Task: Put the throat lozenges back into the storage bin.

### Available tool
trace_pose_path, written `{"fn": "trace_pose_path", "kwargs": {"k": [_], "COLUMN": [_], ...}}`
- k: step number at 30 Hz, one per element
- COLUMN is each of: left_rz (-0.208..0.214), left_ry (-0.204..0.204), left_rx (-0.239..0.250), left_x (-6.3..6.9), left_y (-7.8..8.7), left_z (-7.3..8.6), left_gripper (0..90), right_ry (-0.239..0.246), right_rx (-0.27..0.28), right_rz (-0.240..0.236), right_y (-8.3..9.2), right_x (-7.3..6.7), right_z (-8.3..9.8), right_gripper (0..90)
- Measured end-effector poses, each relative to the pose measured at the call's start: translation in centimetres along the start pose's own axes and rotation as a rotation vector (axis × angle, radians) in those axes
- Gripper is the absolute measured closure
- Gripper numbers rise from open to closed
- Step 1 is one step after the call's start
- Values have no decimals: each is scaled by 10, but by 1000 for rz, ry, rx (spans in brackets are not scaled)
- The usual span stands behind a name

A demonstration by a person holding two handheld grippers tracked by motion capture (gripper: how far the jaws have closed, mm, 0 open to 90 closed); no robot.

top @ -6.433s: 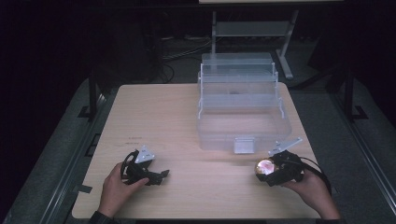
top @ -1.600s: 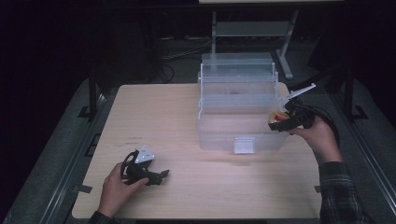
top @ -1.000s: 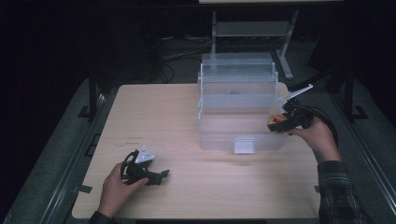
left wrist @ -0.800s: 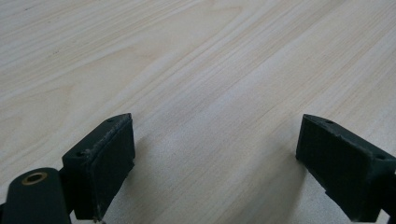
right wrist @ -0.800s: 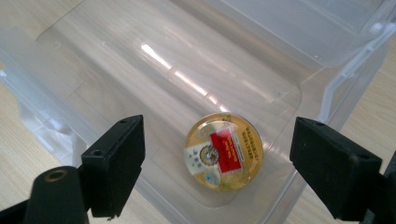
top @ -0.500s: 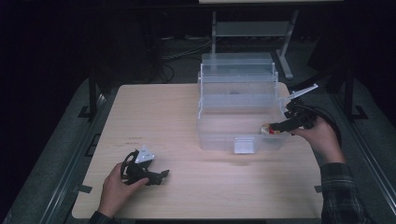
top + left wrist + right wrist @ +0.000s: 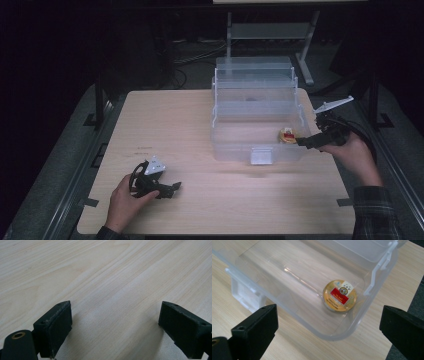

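Released moments ago, the round gold tin (image 7: 339, 295) now lies on the clear box's (image 7: 294, 315) floor, near a corner, below the right gripper (image 7: 312, 140), whose jaws have just opened, nothing between them.

Setting reads as a lab or recording studio, not a home. A lone pale wood surface (image 7: 165, 120) stands in a darkened room under direct light. Metal frame rails (image 7: 97, 107) flank it on both sides. Loose cables (image 7: 192, 52) lie on the floor behind, beside a grey metal stand (image 7: 270, 30). Grey carpet-like flooring (image 7: 60, 170) surrounds it.
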State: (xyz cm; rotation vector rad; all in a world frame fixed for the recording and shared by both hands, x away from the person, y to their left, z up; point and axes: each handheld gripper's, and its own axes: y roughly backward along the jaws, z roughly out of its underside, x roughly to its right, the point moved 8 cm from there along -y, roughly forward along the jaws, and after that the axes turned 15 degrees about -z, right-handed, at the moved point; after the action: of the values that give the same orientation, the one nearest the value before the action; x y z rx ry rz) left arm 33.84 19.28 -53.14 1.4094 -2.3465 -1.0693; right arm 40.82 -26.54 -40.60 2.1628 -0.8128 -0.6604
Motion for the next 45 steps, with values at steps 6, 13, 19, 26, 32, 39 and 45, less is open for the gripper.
{"fn": "trace_pose_path", "kwargs": {"k": [6, 13, 19, 26, 32, 39, 45], "left_rz": [-1, -1, 0, -1, -2, -3, -3], "left_ry": [-2, -4, 0, 0, 3, 0, 1], "left_rx": [0, 0, 2, 3, 5, 2, 2], "left_x": [0, 0, 0, 0, 0, 0, 0], "left_y": [0, 0, 0, 0, 0, 0, 0], "left_z": [0, 0, 0, 0, 0, 0, 0], "left_gripper": [108, 109, 109, 109, 109, 109, 109], "right_ry": [-2, -18, -23, -33, -45, -48, -42], "right_rx": [16, 22, 36, 51, 62, 53, 73], "right_rz": [-10, -11, -13, -16, -13, -21, -2], "right_y": [1, -5, -11, -24, -31, -43, -51], "right_x": [-3, -7, -11, -15, -16, -22, -25], "right_z": [17, 38, 51, 71, 85, 102, 113], "right_gripper": [15, 15, 15, 15, 15, 15, 14]}}
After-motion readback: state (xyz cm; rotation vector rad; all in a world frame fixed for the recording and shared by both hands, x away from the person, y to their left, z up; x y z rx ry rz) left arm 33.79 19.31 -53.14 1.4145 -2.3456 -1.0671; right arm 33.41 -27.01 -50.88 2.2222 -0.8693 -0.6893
